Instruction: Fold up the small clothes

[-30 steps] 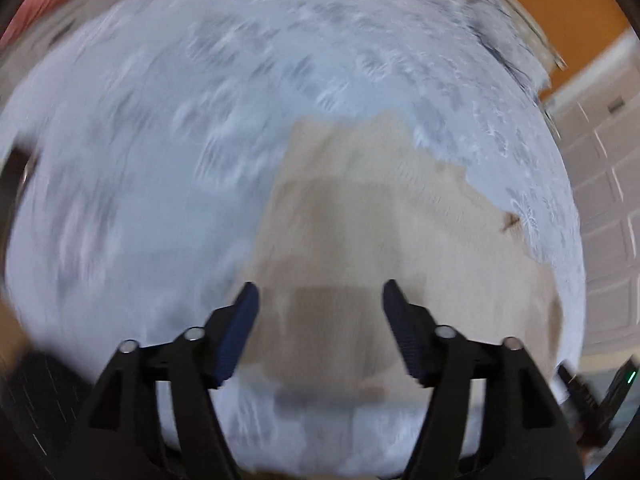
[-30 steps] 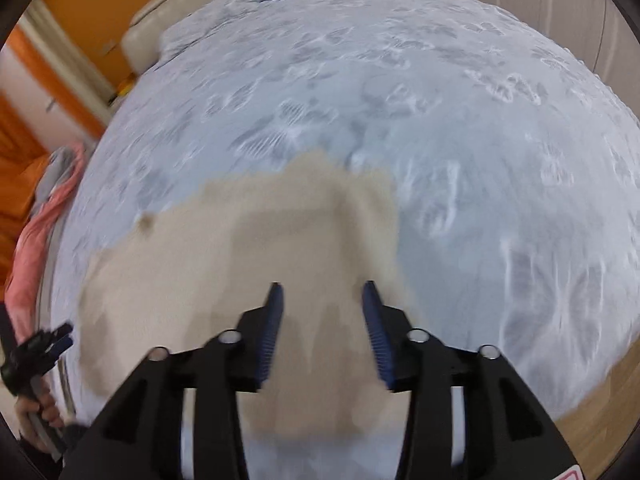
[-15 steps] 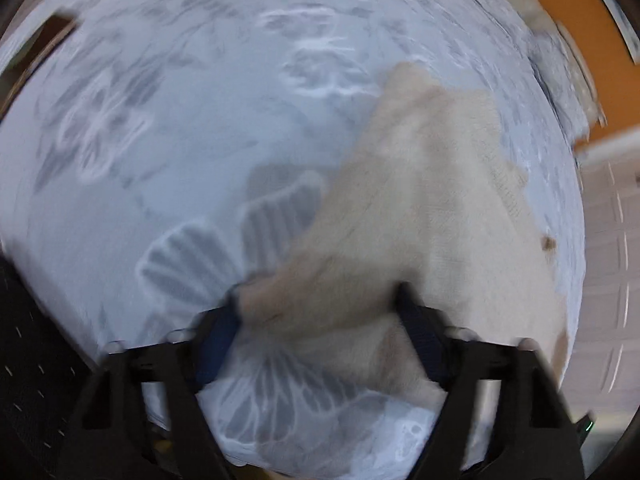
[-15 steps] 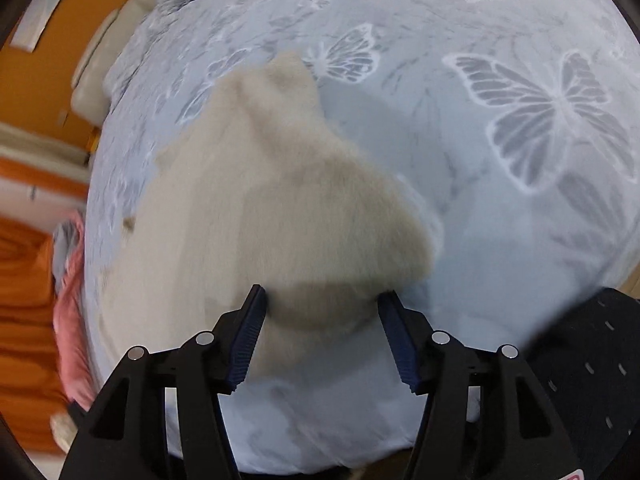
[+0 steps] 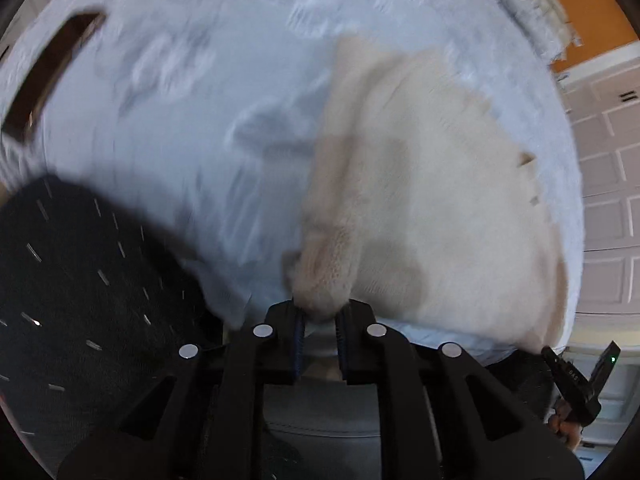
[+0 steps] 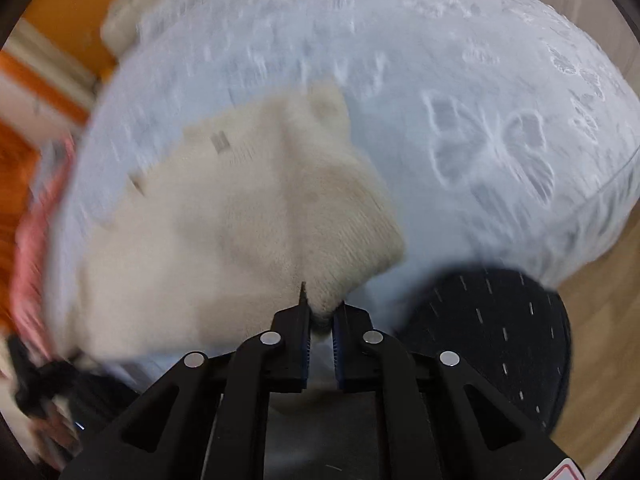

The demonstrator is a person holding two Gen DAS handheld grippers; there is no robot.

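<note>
— What's carrying everything?

— A bed (image 6: pixel 500 60) with a pale blue cover printed in butterflies. The cream knitted garment (image 5: pixel 432 208) lies on it, reaching to the near edge, where both grippers have hold of it.

— How do you reckon it will handle?

— Soft and light, I'd say, a fluffy knit with no stiffness. It should drape and sag between two holds, and a loose weave may stretch if pulled hard. Not fragile, not slippery.

— And the holds?

— The left gripper (image 5: pixel 319 330) has its jaws closed on a bunched corner at the near edge. The right gripper (image 6: pixel 320 326) is likewise clamped on the other near corner. Corners seem the right places: lifted together, they would carry the near hem over toward the far side.

— Anything in the way?

— A dark speckled round thing (image 6: pixel 500 340), perhaps a stool, stands just off the bed's near edge by the right gripper. Something pink (image 6: pixel 28 248) lies along the bed's left edge, blurred. The cover beyond the garment looks bare.
</note>
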